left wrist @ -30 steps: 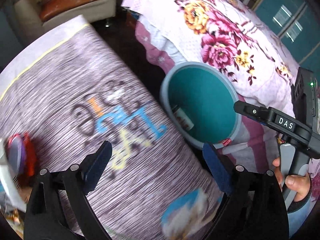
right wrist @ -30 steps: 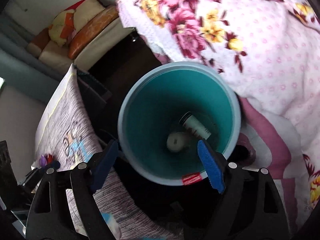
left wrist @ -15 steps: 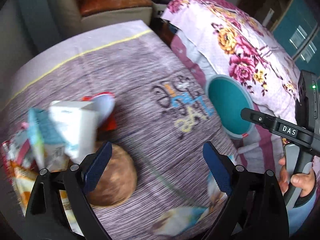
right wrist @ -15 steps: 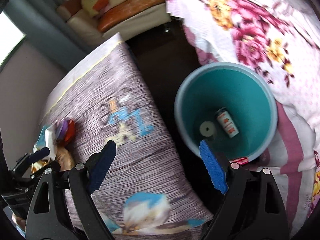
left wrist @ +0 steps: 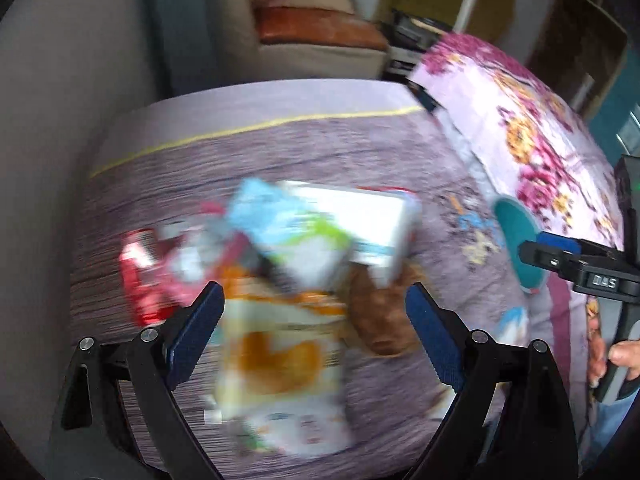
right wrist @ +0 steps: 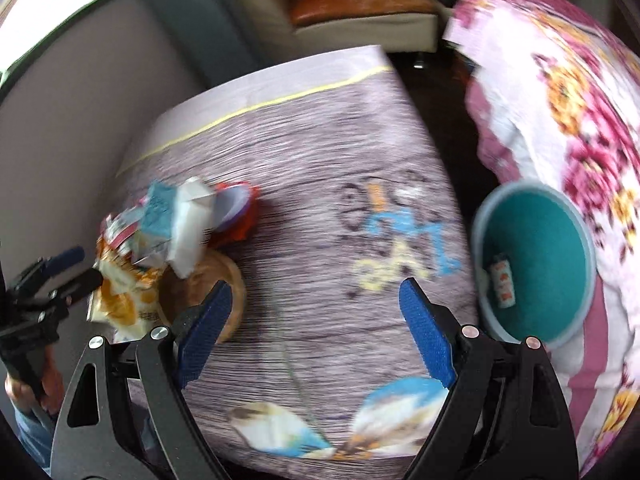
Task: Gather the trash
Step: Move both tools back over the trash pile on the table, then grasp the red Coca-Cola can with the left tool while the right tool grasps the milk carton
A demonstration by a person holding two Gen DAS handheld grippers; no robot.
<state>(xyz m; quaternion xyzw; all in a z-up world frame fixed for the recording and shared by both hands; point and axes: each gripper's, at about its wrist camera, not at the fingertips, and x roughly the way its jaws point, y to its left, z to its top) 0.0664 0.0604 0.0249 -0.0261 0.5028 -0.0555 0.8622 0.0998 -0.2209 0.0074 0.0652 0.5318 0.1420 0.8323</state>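
A pile of trash lies on the table: a white and blue carton, an orange and white snack bag, a red wrapper and a brown round lid. My left gripper is open just above the snack bag. My right gripper is open over the table's middle, right of the pile. The teal bin stands on the floor at the right with a small bottle inside. The view is blurred.
The table has a purple wood-print cloth with lettering. A bed with a floral cover lies right of the bin. A sofa stands behind the table. A grey wall is at the left.
Both grippers have swung left, away from the bin and toward the trash pile. The left gripper now hovers over the snack bag. Both stay open.
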